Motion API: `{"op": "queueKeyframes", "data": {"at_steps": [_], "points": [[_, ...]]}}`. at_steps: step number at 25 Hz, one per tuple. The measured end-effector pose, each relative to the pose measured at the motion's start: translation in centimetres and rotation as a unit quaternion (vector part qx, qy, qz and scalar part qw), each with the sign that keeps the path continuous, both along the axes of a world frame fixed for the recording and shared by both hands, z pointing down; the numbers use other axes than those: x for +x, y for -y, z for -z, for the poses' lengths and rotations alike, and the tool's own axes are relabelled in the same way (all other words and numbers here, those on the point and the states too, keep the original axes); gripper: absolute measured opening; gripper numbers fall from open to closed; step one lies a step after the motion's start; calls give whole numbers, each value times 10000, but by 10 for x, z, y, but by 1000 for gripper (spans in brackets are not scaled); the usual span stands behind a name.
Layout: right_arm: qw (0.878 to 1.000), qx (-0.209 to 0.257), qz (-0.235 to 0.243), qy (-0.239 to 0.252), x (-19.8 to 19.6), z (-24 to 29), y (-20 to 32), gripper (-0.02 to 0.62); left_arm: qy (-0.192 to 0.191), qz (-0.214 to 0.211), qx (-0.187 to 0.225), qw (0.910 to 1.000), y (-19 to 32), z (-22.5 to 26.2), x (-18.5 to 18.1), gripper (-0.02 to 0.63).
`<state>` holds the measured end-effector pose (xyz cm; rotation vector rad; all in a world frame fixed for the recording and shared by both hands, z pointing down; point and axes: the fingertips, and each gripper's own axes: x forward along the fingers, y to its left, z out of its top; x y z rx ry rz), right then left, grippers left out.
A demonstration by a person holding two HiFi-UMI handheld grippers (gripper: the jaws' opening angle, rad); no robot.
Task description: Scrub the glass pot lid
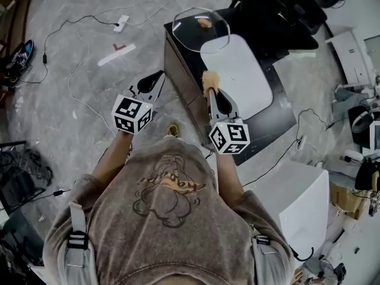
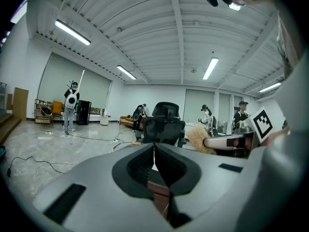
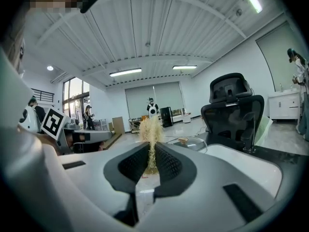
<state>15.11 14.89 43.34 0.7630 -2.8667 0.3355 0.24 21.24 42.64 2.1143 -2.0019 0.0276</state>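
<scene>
Jaws on the left gripper [image 2: 154, 146] are pressed together with nothing between them. It hangs off the table's near-left side, over the grey marbled floor [image 1: 77, 88]. Right gripper [image 3: 151, 150] is pinching a tan fibrous scrub brush [image 3: 150, 127], with the bristle tuft sticking out past the tips. In the head view the brush sits over the near edge of the black rectangular table [image 1: 270, 120], clear of everything on it.

The domed clear glass pot lid [image 1: 199, 37] with a tan knob [image 1: 203, 22] is at the table's far-left corner, well apart from the brush. Its rim meets the far end of the white rounded tray [image 1: 240, 73]; can't tell if they overlap. Black office chair [image 1: 279, 13] is behind the table.
</scene>
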Motion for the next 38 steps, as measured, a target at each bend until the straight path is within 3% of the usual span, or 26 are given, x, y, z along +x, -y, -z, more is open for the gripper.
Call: {"op": "queueKeyframes", "data": {"at_steps": [8,18,38], "points": [[9998,-3,212,-31,-15,0,46,46,13,194,62,9998,47,8,-15,18],[9997,-138,168,-101,-26,-18,75,46,-31,87,-62,9999,80,-11,-22,18],[9976,-334,-530,-300,-108,-40,185,46,-91,-743,-196,9970,223,-30,-108,18]]}}
